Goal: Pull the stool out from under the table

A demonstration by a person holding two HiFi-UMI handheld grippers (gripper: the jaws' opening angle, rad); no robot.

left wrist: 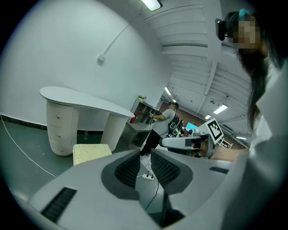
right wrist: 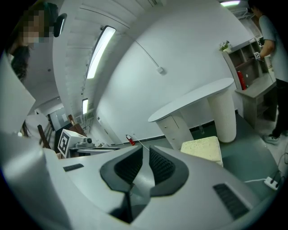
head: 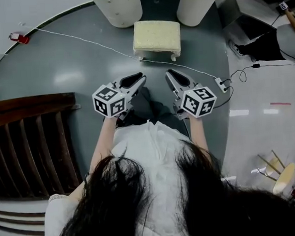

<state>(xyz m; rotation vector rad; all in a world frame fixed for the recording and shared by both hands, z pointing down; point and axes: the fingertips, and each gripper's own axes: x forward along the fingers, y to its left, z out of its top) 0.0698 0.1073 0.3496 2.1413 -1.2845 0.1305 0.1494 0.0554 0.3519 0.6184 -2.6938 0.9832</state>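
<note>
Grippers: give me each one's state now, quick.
Left grey two-jaw gripper: closed, holding nothing.
Right grey two-jaw gripper: closed, holding nothing.

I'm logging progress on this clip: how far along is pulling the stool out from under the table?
Done, it seems: the stool stands on open floor in front of the table, its seat apparently clear of the top. In hand: nothing; the left tool and right tool are both shut and empty, near the person's body, apart from the stool. Left: probably nothing, unless it should come out further.
</note>
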